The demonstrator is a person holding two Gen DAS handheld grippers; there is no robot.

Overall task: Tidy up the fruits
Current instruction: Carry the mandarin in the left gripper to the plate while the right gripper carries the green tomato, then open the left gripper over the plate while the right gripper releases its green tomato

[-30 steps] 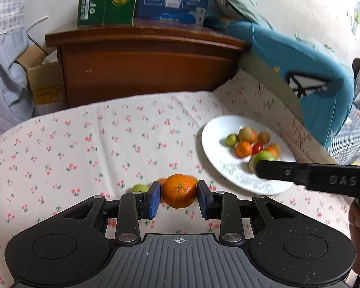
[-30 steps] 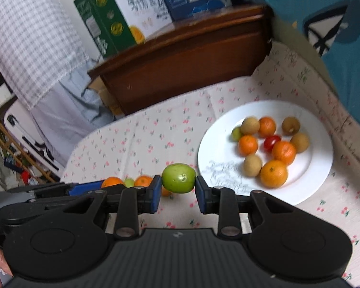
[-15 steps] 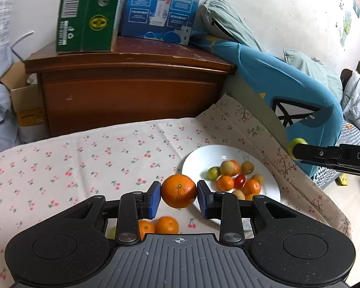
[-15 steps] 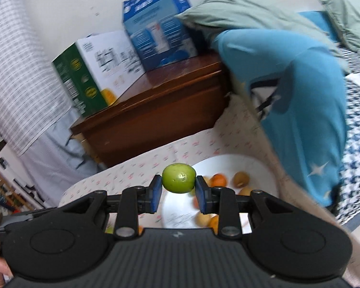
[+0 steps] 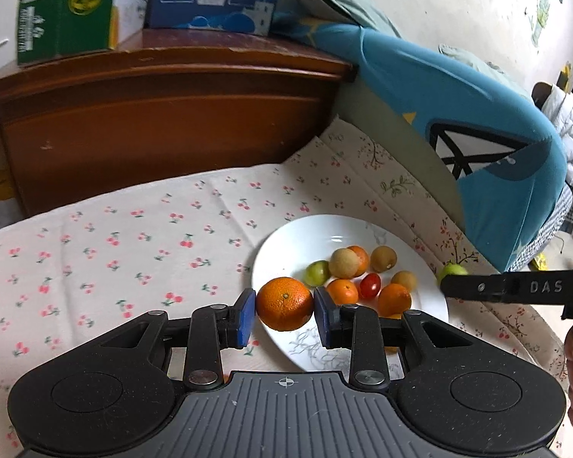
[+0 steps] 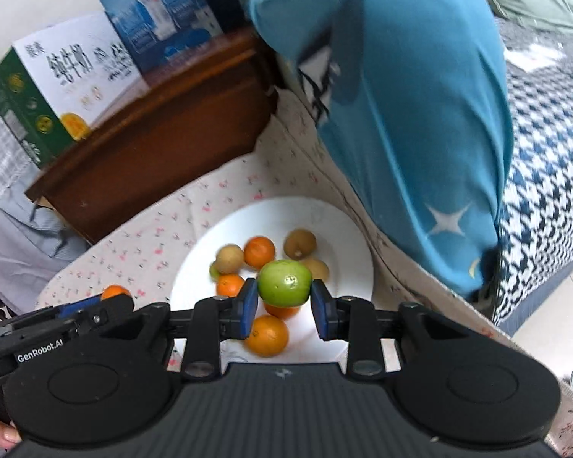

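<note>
Carrying one fruit in each gripper above a flowered tablecloth (image 5: 141, 236) and a white plate (image 5: 286, 240).

Left-wrist view: the plate lies at about four o'clock on the cloth, with small oranges, brownish fruits, a green one and a red tomato (image 5: 369, 284) on it. The left gripper (image 5: 284, 313) is clamped on an orange (image 5: 284, 303) at the plate's nine o'clock rim. The right gripper (image 6: 284, 305) pinches a green fruit (image 6: 284, 282) over the plate's centre.

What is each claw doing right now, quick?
Left claw: closed on an orange, near the plate's edge.
Right claw: closed on a green fruit, above the plate.
</note>
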